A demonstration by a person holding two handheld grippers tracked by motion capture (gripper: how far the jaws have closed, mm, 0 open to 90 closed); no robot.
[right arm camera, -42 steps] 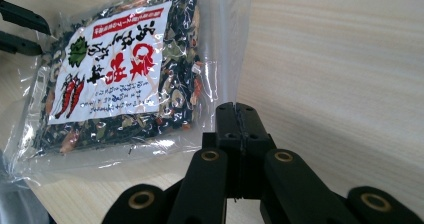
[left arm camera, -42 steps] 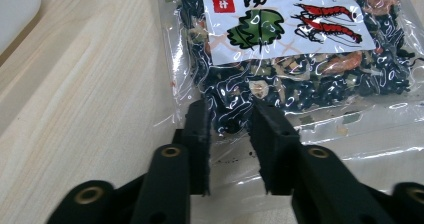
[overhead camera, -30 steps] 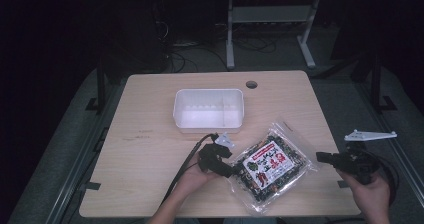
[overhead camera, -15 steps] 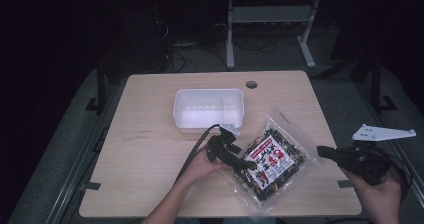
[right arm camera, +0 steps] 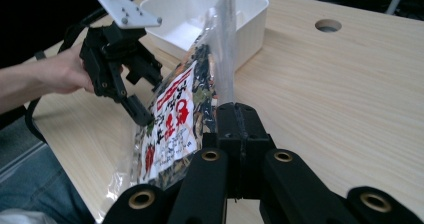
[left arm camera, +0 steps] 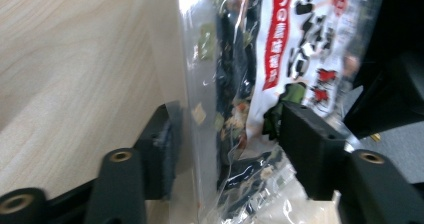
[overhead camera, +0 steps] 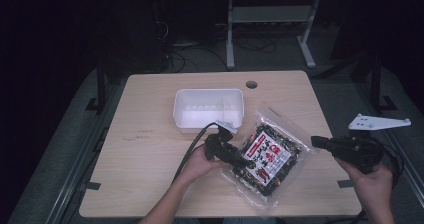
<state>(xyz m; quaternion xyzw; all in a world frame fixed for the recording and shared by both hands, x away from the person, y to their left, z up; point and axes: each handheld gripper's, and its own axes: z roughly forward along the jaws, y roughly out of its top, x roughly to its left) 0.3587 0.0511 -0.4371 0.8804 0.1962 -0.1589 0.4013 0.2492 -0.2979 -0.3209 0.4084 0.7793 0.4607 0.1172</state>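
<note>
In the high view a clear snack bag (overhead camera: 267,159) with a red and white printed label lies right of centre in the lower half of the frame, on the wooden table (overhead camera: 150,159), tilted so that its top edge points toward the upper right. Just above and left of it stands a white rectangular tub (overhead camera: 209,109), close to the bag's upper corner. The left gripper (overhead camera: 240,160), held in a hand (overhead camera: 197,165) that comes up from the bottom edge, reaches in from the left so that its tip lies over the bag's left side. In the left gripper view the bag (left arm camera: 250,84) stands between the two black jaws: the jaws are about half open and have just been closing, with the plastic film running up the middle of the frame; the left pad sits just beside the film and the right one against the printed face, and whether they already press on it I cannot tell. The right gripper (overhead camera: 325,143), at the right of the high view, points left at the bag's right edge. In the right gripper view its jaws are closed together at lower centre, pinching the clear edge strip of the bag (right arm camera: 185,109), which rises from between them toward the top of the frame.
</note>
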